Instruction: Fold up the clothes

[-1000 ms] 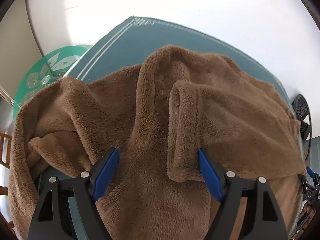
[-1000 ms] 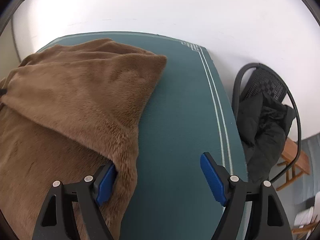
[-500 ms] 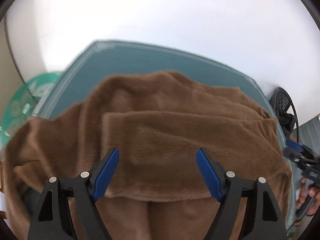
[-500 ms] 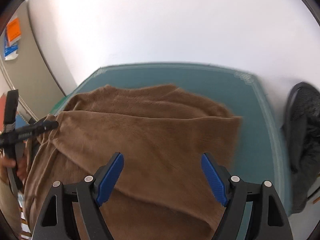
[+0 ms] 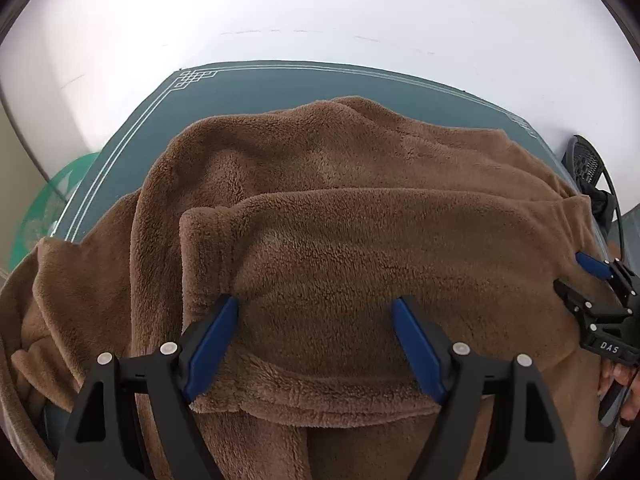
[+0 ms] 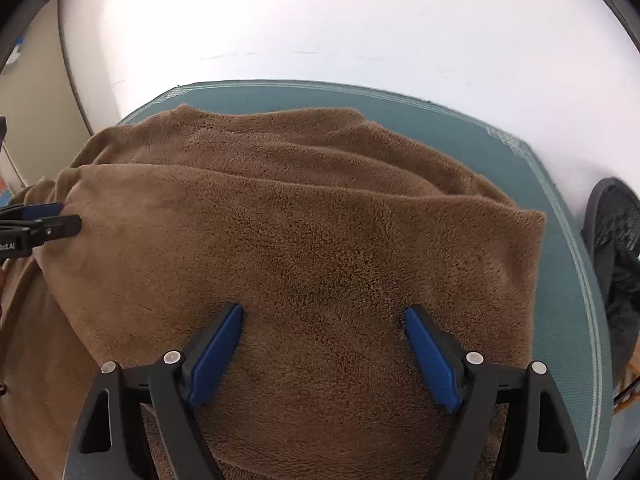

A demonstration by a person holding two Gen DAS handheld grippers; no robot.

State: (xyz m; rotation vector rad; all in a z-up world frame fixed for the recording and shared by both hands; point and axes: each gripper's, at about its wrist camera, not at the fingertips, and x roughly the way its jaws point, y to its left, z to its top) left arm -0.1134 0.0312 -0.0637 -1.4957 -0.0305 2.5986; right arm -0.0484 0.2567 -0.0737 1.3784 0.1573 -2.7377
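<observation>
A brown fleece garment (image 5: 360,208) lies spread over the teal table (image 5: 248,92), with a folded-over layer on top; it also fills the right wrist view (image 6: 312,224). My left gripper (image 5: 314,320) is open, its blue fingers (image 5: 212,340) straddling the near edge of the folded layer at its left end. My right gripper (image 6: 322,328) is open, fingers straddling the same layer near its right end. Each gripper shows in the other's view: the right gripper (image 5: 600,300) at the far right, the left gripper (image 6: 36,224) at the far left.
A white wall stands behind the table. A black mesh chair with dark clothing (image 6: 616,248) is to the right of the table. A green round patterned surface (image 5: 44,208) lies beyond the table's left edge. Bare teal table (image 6: 560,280) shows right of the garment.
Both grippers have swung to face the wall squarely and come down onto the near edge of the folded layer. The fold now lies flat across the garment. Both stay open.
</observation>
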